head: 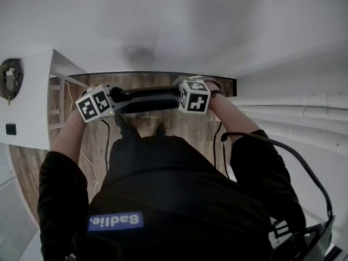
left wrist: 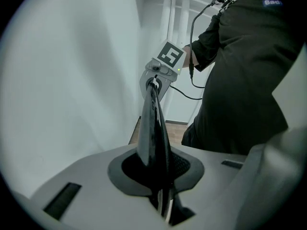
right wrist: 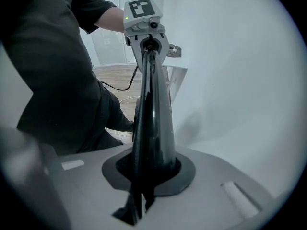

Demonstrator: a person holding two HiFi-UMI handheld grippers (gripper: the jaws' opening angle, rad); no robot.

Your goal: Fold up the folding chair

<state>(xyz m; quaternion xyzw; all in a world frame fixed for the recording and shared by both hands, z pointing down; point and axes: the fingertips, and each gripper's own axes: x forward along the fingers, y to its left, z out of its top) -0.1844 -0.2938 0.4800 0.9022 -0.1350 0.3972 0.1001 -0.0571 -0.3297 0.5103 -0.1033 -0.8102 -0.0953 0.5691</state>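
Note:
The folding chair (head: pixel 147 98) is folded flat, a thin glossy black slab seen edge-on. In the head view its top edge spans between my two grippers, close to a white wall. My left gripper (head: pixel 116 104) is shut on the chair's left end and my right gripper (head: pixel 180 95) on its right end. From the left gripper view the chair edge (left wrist: pixel 154 128) runs out of my clamped jaws (left wrist: pixel 161 183) up to the right gripper (left wrist: pixel 155 82). The right gripper view mirrors this: the chair (right wrist: pixel 151 123) rises from my jaws (right wrist: pixel 143 176) toward the left gripper (right wrist: pixel 147 42).
A white wall (head: pixel 163 20) fills the space just ahead of the chair. Wooden floor (head: pixel 190 126) lies below, with the person's feet (head: pixel 120 121) and black cables (head: pixel 223 145) on it. A white panel (head: pixel 27 102) stands at the left, white pipes (head: pixel 293 110) run at the right.

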